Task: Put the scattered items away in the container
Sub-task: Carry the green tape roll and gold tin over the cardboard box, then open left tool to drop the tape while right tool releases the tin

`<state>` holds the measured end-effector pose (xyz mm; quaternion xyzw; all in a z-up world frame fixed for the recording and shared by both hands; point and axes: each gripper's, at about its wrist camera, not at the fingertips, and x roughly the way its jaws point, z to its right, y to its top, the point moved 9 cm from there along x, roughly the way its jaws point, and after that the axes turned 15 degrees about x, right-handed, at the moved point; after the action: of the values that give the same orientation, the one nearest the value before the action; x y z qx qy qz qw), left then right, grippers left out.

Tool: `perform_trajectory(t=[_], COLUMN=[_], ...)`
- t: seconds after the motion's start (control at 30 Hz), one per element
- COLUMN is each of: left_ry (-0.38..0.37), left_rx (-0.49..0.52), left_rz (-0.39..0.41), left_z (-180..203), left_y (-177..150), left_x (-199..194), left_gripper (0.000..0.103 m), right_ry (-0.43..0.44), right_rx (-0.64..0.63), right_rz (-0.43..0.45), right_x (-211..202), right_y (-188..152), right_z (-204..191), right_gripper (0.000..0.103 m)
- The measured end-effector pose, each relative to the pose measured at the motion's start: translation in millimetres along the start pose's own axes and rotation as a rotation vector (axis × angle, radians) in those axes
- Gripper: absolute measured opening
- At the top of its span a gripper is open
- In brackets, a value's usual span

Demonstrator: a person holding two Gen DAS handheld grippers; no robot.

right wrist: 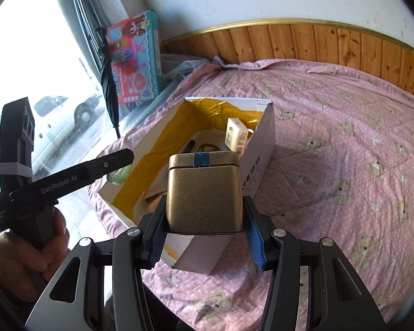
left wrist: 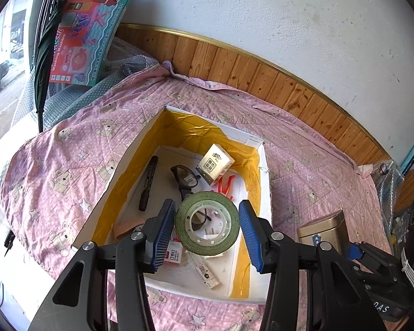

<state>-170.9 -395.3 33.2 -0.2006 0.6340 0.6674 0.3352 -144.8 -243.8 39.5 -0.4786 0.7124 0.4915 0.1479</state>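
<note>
Smooth square gold tin (right wrist: 204,193), gripped.

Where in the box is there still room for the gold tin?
The box is crowded in the middle: marker, glasses, tissue pack. The near corner looks barest, beside the yellow-taped right wall. The gold tin may fit there.

My left wrist view: close above box (left wrist: 179,143), looking down inside. My right wrist view: nearby, facing box (right wrist: 262,138) side-on. Shared: box, pink bedspread (left wrist: 69,151).
</note>
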Motion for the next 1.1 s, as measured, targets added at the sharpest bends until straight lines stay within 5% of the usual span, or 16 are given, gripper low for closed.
perform_trajectory(t=[0.57, 1.1], left_ry=[0.043, 0.065], left_rx=[0.013, -0.037], left_rz=[-0.103, -0.208], left_z=[-23.3, -54.5], left_y=[1.8, 9.8], left_x=[45.8, 100.0], left_gripper=[0.049, 0.049], right_ry=[0.078, 0.002], right_rx=[-0.099, -0.15], right_rz=[-0.077, -0.215], right_x=[59.5, 142.5], right_y=[59.0, 75.7], right_z=[-40.6, -19.2], right_gripper=[0.053, 0.053])
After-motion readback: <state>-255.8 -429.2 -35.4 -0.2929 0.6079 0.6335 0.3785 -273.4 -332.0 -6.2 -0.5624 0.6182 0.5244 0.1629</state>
